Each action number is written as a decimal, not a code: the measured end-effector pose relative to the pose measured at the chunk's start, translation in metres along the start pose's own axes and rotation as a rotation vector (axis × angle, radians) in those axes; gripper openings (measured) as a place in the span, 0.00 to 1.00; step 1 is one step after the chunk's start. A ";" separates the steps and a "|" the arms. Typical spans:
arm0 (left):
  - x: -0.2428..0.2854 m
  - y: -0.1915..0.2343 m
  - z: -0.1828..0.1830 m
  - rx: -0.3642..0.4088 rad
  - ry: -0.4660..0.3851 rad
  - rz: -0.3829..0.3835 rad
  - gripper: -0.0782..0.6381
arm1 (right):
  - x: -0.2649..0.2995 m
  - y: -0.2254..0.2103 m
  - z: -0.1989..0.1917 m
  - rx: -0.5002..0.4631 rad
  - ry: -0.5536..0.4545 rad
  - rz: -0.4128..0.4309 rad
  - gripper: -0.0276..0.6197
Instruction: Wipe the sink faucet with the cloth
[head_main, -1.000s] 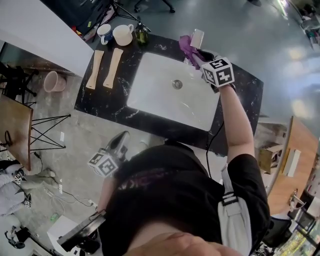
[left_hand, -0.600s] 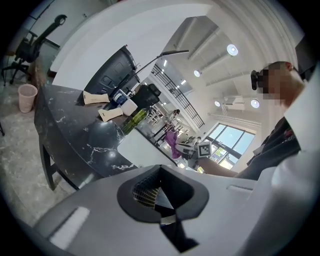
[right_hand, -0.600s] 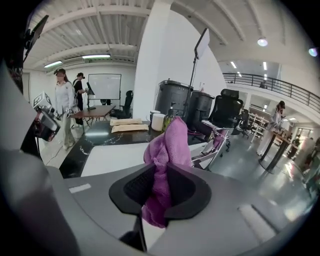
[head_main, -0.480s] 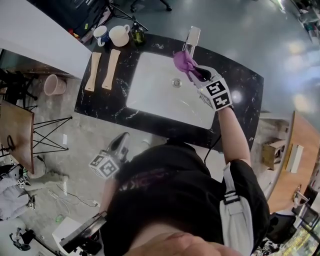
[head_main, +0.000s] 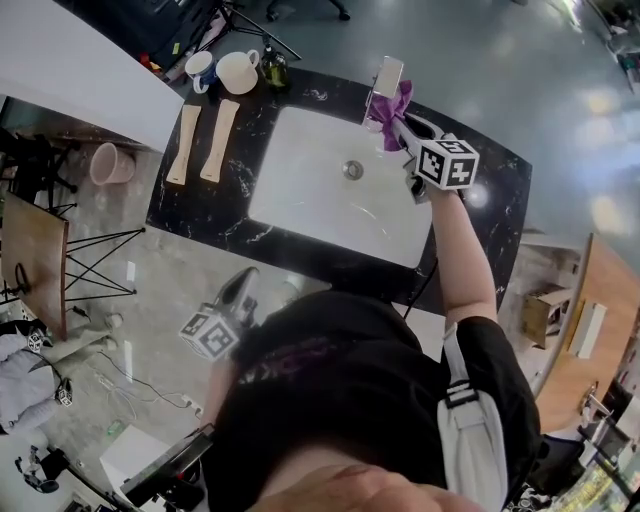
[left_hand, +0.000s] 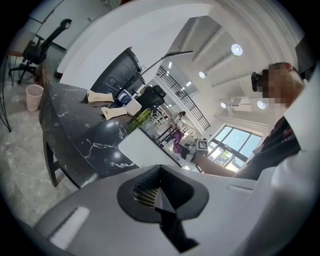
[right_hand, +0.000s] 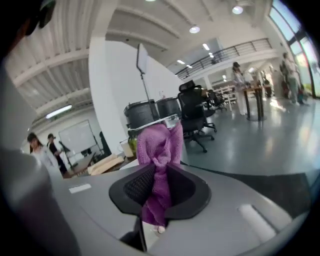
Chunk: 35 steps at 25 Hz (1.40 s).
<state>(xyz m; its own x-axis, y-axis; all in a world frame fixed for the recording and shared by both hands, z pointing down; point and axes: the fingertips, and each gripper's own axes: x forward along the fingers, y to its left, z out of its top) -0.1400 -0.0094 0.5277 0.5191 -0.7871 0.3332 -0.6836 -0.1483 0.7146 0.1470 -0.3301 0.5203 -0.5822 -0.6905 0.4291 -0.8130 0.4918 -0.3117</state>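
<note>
The chrome faucet (head_main: 385, 78) stands at the far rim of the white sink (head_main: 310, 200). A purple cloth (head_main: 396, 102) is bunched against the faucet's right side, and my right gripper (head_main: 405, 124) is shut on it. In the right gripper view the cloth (right_hand: 158, 147) fills the jaws of the right gripper (right_hand: 159, 192) and hides most of the faucet. My left gripper (head_main: 240, 292) hangs low in front of the counter, away from the sink. The left gripper (left_hand: 159, 197) has its pads together and holds nothing. In that view the cloth (left_hand: 177, 136) shows far off.
On the black marble counter (head_main: 500, 190), left of the sink, lie two wooden boards (head_main: 188, 140) (head_main: 224, 135). Behind them stand two mugs (head_main: 238, 70) (head_main: 208, 65) and a green bottle (head_main: 278, 68). A pink bin (head_main: 108, 162) and a wooden table (head_main: 30, 270) stand on the floor at left.
My right gripper swung the cloth down over the basin edge, then back up against the faucet, rolling as it went. The left gripper stayed where it was.
</note>
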 end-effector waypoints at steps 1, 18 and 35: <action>0.002 0.000 -0.001 -0.003 0.002 0.002 0.10 | 0.007 -0.010 0.000 0.079 -0.008 -0.005 0.17; -0.006 0.002 -0.006 -0.016 -0.019 0.022 0.10 | 0.028 -0.048 0.003 0.464 -0.093 0.026 0.16; -0.013 0.005 -0.019 -0.060 -0.043 0.041 0.10 | 0.077 -0.089 -0.020 0.519 0.188 -0.121 0.16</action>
<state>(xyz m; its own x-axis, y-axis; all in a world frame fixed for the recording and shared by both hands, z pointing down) -0.1402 0.0121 0.5384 0.4673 -0.8173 0.3372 -0.6713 -0.0797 0.7369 0.1743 -0.4160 0.5976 -0.5139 -0.5964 0.6166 -0.7932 0.0567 -0.6063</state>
